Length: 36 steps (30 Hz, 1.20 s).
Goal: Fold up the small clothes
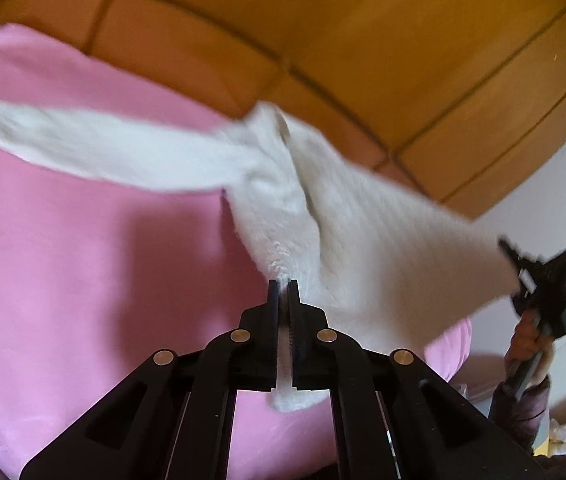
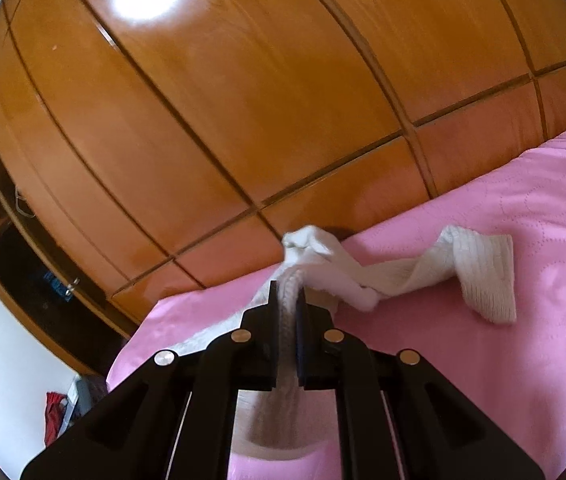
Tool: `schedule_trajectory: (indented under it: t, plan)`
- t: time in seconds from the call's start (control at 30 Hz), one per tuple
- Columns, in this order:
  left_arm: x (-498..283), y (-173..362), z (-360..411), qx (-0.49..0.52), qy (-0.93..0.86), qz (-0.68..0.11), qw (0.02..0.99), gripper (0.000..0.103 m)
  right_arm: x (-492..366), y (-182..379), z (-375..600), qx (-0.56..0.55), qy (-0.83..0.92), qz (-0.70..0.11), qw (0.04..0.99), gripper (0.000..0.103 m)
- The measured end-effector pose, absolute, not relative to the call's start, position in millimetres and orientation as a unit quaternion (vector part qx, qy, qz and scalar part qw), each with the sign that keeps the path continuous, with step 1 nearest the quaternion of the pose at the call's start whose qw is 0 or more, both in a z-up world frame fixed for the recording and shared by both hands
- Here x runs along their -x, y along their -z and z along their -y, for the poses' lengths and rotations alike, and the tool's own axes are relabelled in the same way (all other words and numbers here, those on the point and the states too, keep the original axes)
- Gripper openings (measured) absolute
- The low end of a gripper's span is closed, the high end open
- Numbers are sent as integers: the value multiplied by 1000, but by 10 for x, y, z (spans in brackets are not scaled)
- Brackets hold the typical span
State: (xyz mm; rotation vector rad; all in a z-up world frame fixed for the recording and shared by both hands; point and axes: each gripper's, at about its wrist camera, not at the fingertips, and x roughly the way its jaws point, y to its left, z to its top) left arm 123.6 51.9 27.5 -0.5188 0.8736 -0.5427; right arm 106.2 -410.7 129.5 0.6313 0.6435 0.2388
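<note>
Now both black two-finger grippers, left point(image 1: 283, 282) and right point(image 2: 287, 294), are clamped tight on the white ribbed knit garment point(image 1: 367, 240), stretched in the air above the pink quilted bedspread point(image 1: 83, 260), so the next move is probably spreading it flat for folding.

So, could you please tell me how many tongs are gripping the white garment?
2: the left tongs pinch the white garment at its near edge; the right tongs hold its other side.

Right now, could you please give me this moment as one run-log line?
left gripper: shut on white garment | right gripper: shut on white garment | garment: lifted over pink bedspread | fold: not yet made
</note>
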Motion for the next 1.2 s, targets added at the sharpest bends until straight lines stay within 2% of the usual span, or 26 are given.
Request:
schedule_trajectory:
  t: [0.17, 0.27, 0.4, 0.57, 0.6, 0.63, 0.67, 0.7, 0.73, 0.8, 0.87, 1.2]
  plan:
    - [-852, -451, -1216, 262, 223, -397, 851, 3, -604, -1057, 3974, -312, -118, -353, 874, 5]
    - [-576, -314, -1419, 265, 201, -416, 846, 3, -365, -609, 3822, -301, -103, -422, 849, 5]
    - [-413, 201, -1324, 232, 155, -477, 833, 3, -99, 110, 3684, -297, -79, -522, 795, 5]
    - [-476, 457, -1198, 217, 136, -499, 828, 3, -67, 386, 3718, -276, -45, -552, 786, 6]
    - [-503, 457, -1205, 223, 137, -497, 828, 11, -83, 330, 3725, -272, -46, -546, 791, 8]
    - [-519, 419, -1241, 228, 135, -492, 829, 17, -110, 240, 3721, -254, -42, -537, 803, 16]
    - [-528, 389, -1309, 234, 126, -484, 834, 35, -137, 189, 3732, -244, -38, -531, 811, 37]
    - [-485, 317, -1475, 249, 108, -469, 841, 56, -160, 94, 3736, -233, -33, -518, 822, 50]
    - [-482, 249, -1609, 264, 91, -454, 846, 61, -177, 18, 3736, -227, -28, -503, 834, 54]
    - [-527, 197, -1861, 288, 57, -434, 852, 62, -254, -114, 3663, -219, -37, -480, 848, 54]
    - [-660, 178, -2069, 299, 17, -421, 856, 62, -353, -149, 3529, -219, -56, -473, 852, 60]
    - [-1684, 225, -2815, 305, -91, -396, 861, 64, -1012, 121, 2069, -175, -199, -490, 830, 61]
